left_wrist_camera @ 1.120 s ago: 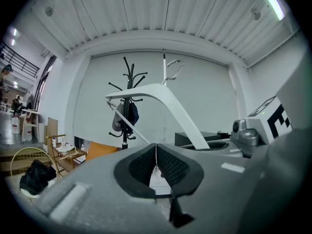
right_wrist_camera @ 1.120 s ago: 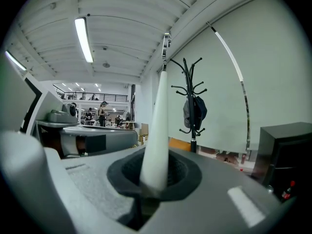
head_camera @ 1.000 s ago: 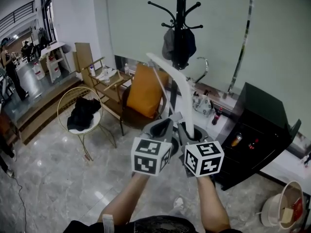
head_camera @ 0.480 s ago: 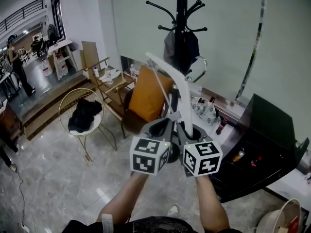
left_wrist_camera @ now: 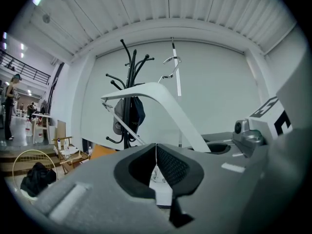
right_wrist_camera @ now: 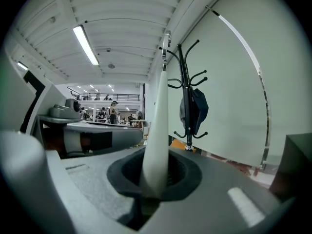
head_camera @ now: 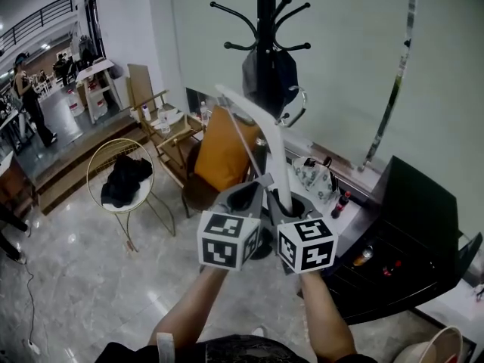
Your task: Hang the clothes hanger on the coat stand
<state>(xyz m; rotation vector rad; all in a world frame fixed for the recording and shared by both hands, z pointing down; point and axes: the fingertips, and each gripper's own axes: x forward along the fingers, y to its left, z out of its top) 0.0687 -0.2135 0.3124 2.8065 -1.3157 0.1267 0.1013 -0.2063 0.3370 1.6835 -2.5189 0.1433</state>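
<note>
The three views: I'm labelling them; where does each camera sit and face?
Head view: head-mounted, steeply down onto forearms, left hand-held gripper, right hand-held gripper, hanger, coat stand.
Left gripper view: rides its hand-held gripper, looks along jaws pinching the hanger's bar.
Right gripper view: rides its hand-held gripper, along jaws clamping the hanger.
All show hanger and coat stand.

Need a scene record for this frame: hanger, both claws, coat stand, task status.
hanger: white, held up in front of the person, metal hook at its top
right claw: shut on the hanger's white arm
left claw: closed; the hanger's thin bar runs down to its tips, pinch unclear
coat stand: black, ahead of both claws, upper pegs bare
on stand: dark bag hanging lower down
task status: hanger not yet on a peg
</note>
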